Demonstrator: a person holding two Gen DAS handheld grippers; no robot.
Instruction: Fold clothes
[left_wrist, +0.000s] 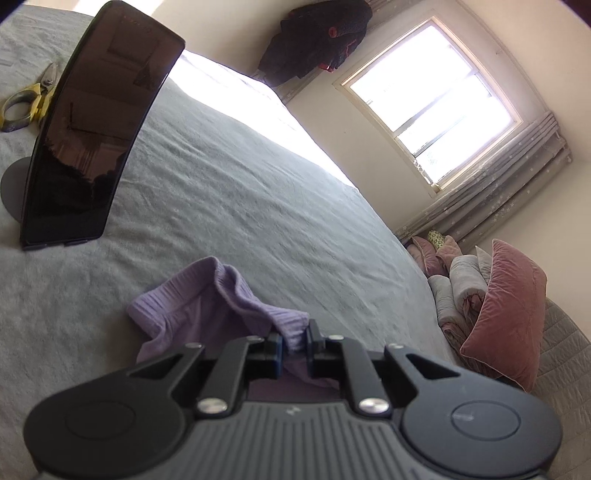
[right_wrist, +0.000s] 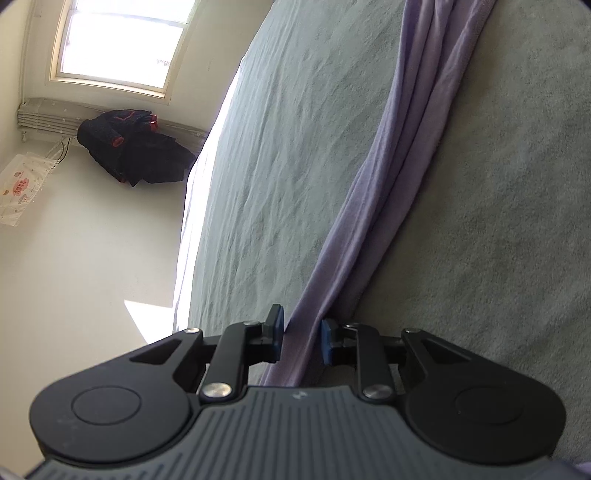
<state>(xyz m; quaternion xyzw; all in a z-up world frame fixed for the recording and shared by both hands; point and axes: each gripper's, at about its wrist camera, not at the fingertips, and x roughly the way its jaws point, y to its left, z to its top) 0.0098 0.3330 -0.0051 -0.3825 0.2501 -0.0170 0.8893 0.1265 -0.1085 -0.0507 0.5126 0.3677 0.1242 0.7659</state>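
We are looking across a grey-green bed cover (left_wrist: 240, 192) where sunlight is blazing along its far edge, while a bright window (left_wrist: 432, 96) is glowing in the cream wall (right_wrist: 92, 258) above grey curtains (left_wrist: 498, 184) and pink pillows (left_wrist: 506, 314) are lying at the bed's corner.

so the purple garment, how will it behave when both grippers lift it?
Probably floppy: the purple garment already bunches into long folds on the bed. Likely light, since the left gripper holds its ribbed edge in a small pinch. It may sag between that and the right gripper.
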